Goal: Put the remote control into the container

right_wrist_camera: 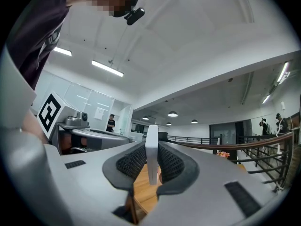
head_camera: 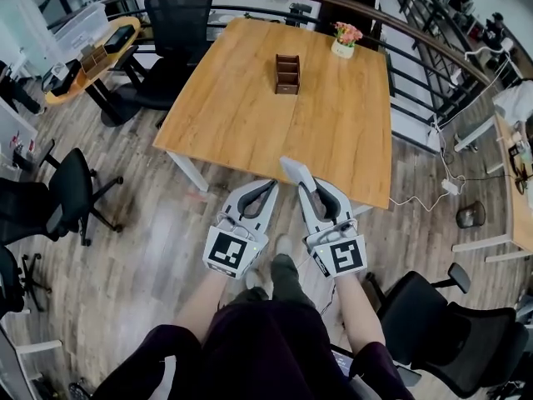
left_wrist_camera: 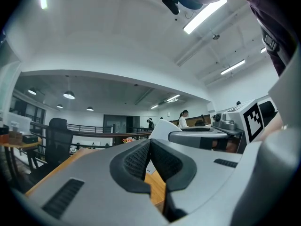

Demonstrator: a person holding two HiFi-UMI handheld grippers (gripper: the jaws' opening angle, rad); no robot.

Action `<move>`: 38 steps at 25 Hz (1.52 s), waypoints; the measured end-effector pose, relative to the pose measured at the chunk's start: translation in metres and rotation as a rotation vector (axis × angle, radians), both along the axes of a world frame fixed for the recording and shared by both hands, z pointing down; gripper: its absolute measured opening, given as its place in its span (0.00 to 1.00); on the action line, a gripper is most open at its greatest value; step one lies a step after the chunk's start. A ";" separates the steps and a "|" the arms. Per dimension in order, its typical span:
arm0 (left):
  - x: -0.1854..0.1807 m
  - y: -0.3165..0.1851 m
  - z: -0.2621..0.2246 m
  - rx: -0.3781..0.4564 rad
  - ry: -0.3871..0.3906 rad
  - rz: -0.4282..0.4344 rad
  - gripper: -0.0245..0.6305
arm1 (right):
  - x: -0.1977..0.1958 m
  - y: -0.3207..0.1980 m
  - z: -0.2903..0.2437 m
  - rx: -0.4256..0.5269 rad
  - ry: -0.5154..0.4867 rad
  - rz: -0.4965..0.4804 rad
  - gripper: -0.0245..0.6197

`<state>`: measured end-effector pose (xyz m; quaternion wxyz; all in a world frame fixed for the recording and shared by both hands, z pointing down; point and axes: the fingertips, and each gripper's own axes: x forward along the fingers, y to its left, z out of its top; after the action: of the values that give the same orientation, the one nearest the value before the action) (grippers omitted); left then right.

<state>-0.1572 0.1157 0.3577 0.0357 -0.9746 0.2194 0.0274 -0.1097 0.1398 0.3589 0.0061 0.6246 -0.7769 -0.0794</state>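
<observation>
Right gripper (head_camera: 309, 192) pinches the white remote control (right_wrist_camera: 151, 160) edge-on, tip poking out | left gripper (left_wrist_camera: 149, 149) pressed together, empty | container (head_camera: 287, 73) sits mid-table (head_camera: 237, 107), well ahead | best bet: reach over, line up above a compartment, lower, then release.

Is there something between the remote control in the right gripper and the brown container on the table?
Nothing visible. Only bare table lies between the remote control, shut in the right gripper, and the container; the flower pot stands aside.
</observation>
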 end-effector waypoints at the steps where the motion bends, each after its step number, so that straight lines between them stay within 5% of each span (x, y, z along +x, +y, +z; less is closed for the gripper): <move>1: 0.004 -0.006 0.001 -0.005 -0.016 -0.004 0.06 | 0.004 -0.006 0.000 0.003 -0.004 -0.006 0.18; 16: 0.101 -0.084 0.009 -0.009 -0.097 -0.054 0.06 | 0.101 -0.090 0.006 0.015 -0.031 -0.060 0.18; 19: 0.116 -0.099 0.003 0.018 -0.066 -0.074 0.06 | 0.116 -0.104 0.006 0.023 -0.033 -0.079 0.18; 38: 0.156 -0.172 0.013 0.013 -0.142 -0.104 0.06 | 0.163 -0.180 0.013 0.018 -0.056 -0.103 0.18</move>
<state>-0.0014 -0.0567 0.3707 0.0589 -0.9612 0.2663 -0.0420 0.0532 -0.0401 0.3722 -0.0253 0.5858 -0.8071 -0.0694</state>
